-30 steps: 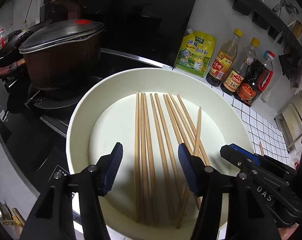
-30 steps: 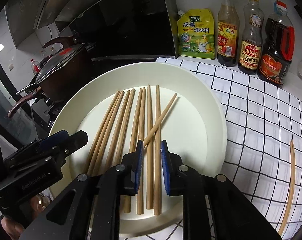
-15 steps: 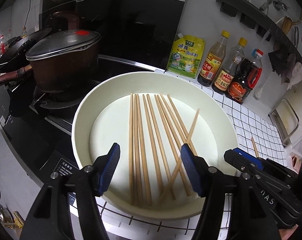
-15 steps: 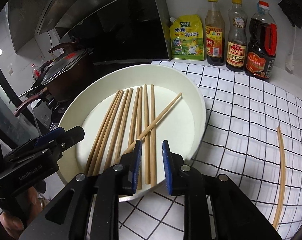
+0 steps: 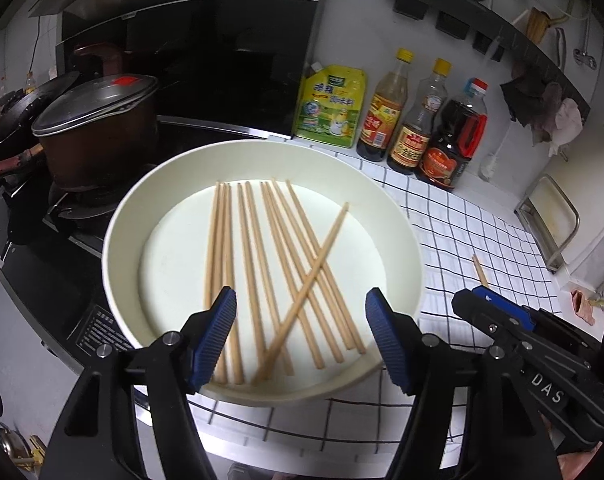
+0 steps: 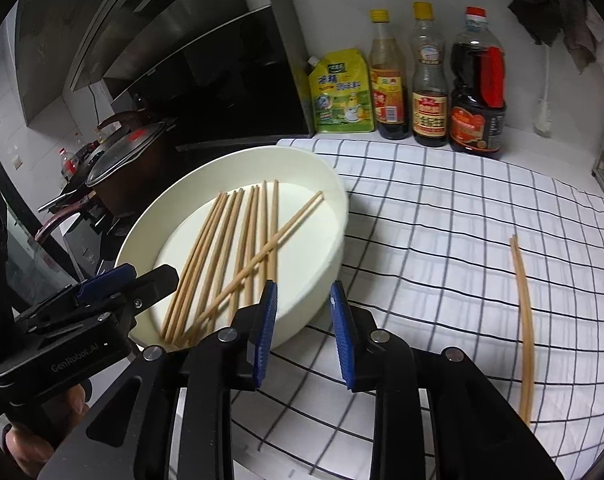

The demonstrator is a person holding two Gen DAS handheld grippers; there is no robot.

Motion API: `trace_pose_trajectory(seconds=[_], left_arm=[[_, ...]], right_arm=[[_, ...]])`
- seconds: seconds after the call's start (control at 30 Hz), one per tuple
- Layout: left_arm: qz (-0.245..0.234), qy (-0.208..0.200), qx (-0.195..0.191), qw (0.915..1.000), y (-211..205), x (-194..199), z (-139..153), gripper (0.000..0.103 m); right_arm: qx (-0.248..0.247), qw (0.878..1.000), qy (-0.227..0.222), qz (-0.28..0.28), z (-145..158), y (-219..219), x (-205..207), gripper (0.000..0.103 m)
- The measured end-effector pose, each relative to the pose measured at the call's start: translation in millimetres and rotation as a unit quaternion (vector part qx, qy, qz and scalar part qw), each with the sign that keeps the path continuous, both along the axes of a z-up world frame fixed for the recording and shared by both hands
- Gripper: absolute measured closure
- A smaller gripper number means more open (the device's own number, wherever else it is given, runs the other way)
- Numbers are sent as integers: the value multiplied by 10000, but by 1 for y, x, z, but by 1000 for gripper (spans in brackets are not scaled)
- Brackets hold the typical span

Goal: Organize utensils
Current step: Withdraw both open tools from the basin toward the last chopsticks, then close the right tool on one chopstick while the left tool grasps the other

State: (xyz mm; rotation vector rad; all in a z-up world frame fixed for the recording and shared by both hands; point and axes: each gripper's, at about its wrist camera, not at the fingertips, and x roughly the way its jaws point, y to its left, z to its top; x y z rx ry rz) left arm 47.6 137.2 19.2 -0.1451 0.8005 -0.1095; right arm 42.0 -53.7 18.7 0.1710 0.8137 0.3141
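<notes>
Checked cloth bears your white bowl of chopsticks; left gripper and right gripper jaws are both opening, gripping nothing.

A yellow seasoning pouch and three sauce bottles stand in a row against the white wall. A dark lidded pot sits on the black stove. A white checked cloth covers the surface.

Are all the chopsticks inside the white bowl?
No, one pair of chopsticks lies on the checked cloth, apart from the white bowl.
</notes>
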Motion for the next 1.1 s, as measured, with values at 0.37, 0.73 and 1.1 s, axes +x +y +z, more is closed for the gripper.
trace_pose_trajectory(seconds=[0.37,0.73,1.1], left_arm=[[-466,6,83,9989,-58,-9,0,37],[-979,1,82,9952,-124,-16,-1,34],[-1284,275,215,9911,-179,-14,-32,29]], right_arm=[[-80,9982,-58,-584,-3,-74,-24,73],[-145,9896,157,-1419,-30,-165,-45,72],[-426,9869,512,-1471,-72,-194,-34,67]])
